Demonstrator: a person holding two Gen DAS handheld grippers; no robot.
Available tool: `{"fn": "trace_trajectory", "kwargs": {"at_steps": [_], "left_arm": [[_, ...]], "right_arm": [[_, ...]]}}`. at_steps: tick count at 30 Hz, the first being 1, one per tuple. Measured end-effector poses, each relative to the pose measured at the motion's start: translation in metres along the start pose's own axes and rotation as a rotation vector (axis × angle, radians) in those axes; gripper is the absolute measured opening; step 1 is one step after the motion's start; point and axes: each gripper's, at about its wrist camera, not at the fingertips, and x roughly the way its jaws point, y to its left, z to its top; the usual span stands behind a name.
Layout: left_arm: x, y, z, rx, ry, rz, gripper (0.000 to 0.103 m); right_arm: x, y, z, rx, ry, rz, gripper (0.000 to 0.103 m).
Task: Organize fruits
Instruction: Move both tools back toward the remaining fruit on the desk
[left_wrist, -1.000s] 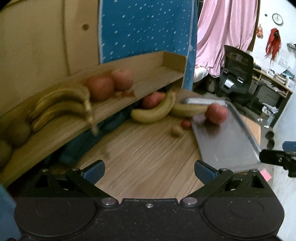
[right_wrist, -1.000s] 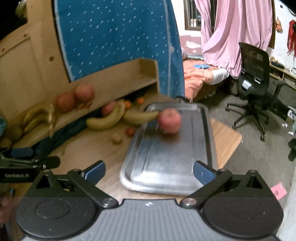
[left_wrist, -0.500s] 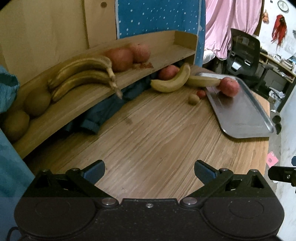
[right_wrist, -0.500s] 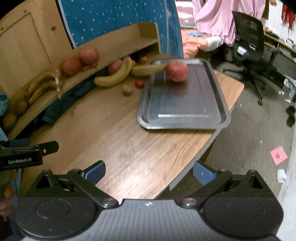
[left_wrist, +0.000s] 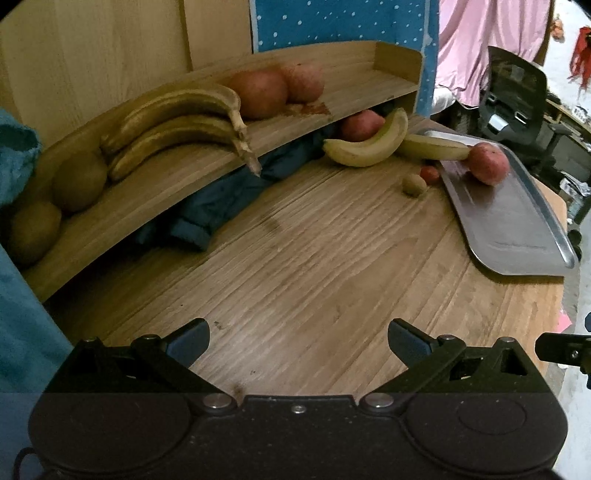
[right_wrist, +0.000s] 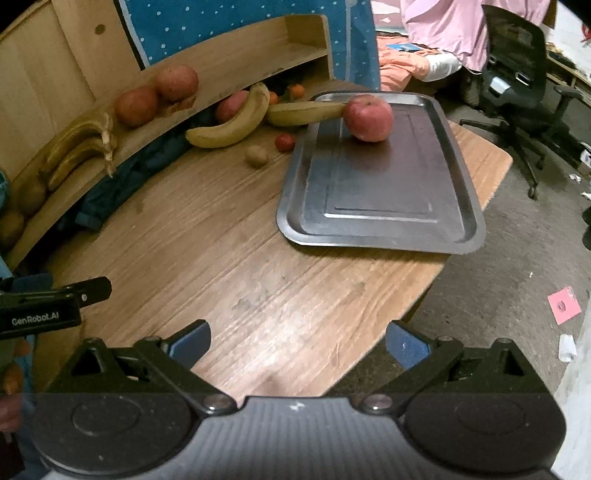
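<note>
With both the left gripper (left_wrist: 298, 338) and right gripper (right_wrist: 297, 338) spread wide and empty over the worktop (right_wrist: 229, 258), the apple (right_wrist: 368, 117) at 12 o'clock on the steel tray (right_wrist: 380, 229) could roll if nudged, being round on slick metal.

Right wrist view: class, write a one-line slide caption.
Open right hand-held gripper faces a grey metal tray holding one red apple.

Chair: my black office chair (right_wrist: 517, 85) stands on the floor.
Curtain: pink (left_wrist: 480, 40).
Note: pink paper (right_wrist: 564, 305) on floor.
</note>
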Motion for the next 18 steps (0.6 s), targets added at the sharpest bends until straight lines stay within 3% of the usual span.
{"fn": "trace_trajectory", "kwargs": {"at_steps": [9,18], "left_arm": [[0.029,-0.023,0.03,-0.055,0.016,0.03,0.102],[0.067,-0.058,0.072,-0.081,-0.001,0.036,0.102]], "right_arm": [[0.021,-0.014,0.043,-0.089,0.011,0.049,0.103],[0.04,-0.033,0.097,-0.232,-0.093,0.129,0.103]]}}
